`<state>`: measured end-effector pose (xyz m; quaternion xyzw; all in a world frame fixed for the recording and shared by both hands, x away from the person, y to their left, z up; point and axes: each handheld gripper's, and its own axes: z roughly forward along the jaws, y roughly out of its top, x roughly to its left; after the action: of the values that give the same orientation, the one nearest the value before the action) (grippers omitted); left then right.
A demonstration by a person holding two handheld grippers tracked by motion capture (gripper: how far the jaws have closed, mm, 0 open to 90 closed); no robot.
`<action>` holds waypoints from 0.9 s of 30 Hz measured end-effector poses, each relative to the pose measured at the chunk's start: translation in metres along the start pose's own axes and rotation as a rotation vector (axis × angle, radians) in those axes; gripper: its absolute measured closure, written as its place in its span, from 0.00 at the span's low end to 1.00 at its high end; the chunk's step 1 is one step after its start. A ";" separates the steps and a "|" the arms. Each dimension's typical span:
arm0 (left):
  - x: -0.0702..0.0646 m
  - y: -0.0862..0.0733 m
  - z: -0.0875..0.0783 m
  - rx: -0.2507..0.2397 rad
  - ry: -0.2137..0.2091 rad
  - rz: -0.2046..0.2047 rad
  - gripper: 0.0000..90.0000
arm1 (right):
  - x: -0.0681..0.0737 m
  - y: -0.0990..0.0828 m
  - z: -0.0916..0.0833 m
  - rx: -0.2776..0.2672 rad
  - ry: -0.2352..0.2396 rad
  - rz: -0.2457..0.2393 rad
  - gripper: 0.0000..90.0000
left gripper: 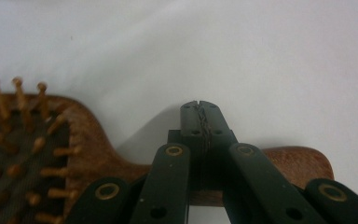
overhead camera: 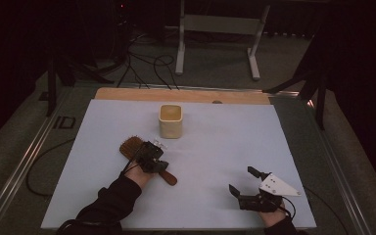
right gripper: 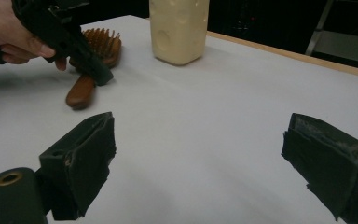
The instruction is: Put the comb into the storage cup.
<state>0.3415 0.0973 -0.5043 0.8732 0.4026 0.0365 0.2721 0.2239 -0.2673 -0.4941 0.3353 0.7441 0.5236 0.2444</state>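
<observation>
open white mat [overhead camera: 215, 161] between tools; cream cup [overhead camera: 170, 121] stands behind hairbrush [overhead camera: 132, 147].

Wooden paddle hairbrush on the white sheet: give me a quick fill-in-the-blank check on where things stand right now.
1. The left gripper sits over the handle of the wooden paddle hairbrush, with its jaws ____.
2. The right gripper holds nothing, and its jaws are ____.
3. The brush lies with its bristles facing ____.
4. The cream square container stands ____ from the person than the brush.

Missing words: shut; open; up; farther
</observation>
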 end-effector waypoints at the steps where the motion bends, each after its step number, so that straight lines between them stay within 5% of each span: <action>1: 0.000 -0.002 -0.001 0.002 0.003 0.002 1.00 | 0.000 0.000 0.000 -0.001 -0.001 0.000 0.10; 27: 0.016 -0.049 -0.034 0.008 0.022 -0.052 1.00 | 0.001 0.001 0.000 0.001 -0.003 -0.005 0.10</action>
<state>0.3092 0.1501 -0.5023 0.8630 0.4284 0.0375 0.2651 0.2229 -0.2662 -0.4932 0.3343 0.7447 0.5222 0.2468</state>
